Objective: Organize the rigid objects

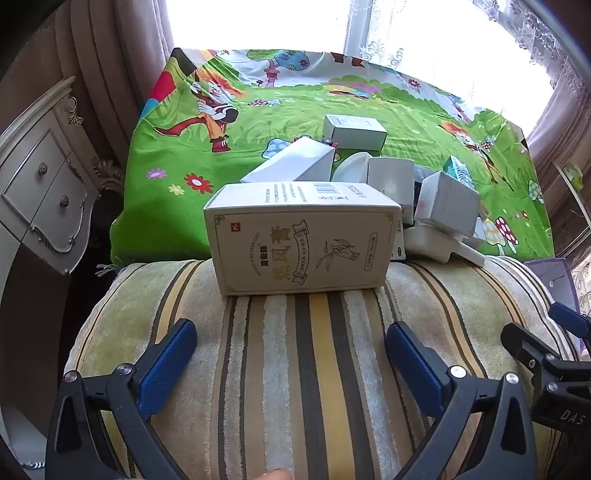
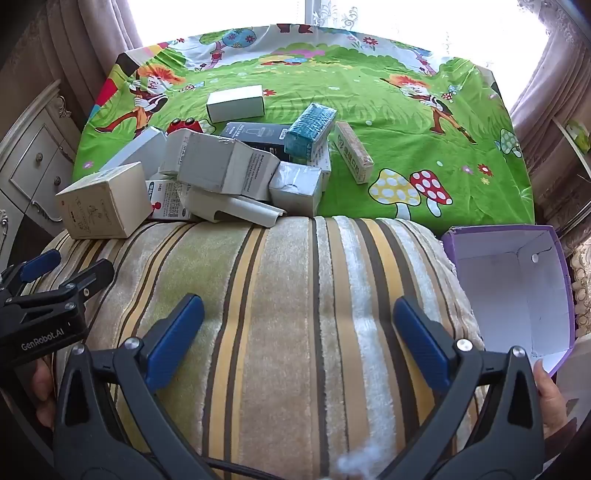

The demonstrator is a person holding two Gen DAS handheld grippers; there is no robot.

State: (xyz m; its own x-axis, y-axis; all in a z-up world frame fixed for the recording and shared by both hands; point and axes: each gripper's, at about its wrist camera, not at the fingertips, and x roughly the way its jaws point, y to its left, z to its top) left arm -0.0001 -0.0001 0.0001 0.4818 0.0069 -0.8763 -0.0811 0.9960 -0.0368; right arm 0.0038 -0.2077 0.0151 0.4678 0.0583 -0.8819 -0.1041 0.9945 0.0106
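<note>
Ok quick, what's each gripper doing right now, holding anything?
Left gripper: open, empty, over the striped blanket.
Right gripper: open, empty, over the same blanket.

purple box [image 2: 517, 291] cut off at right edge, red toy car [image 2: 183, 125] half hidden behind boxes

Blown-out window [image 1: 258, 22] backlight, sharp centre, fisheye-warped edges.
</note>
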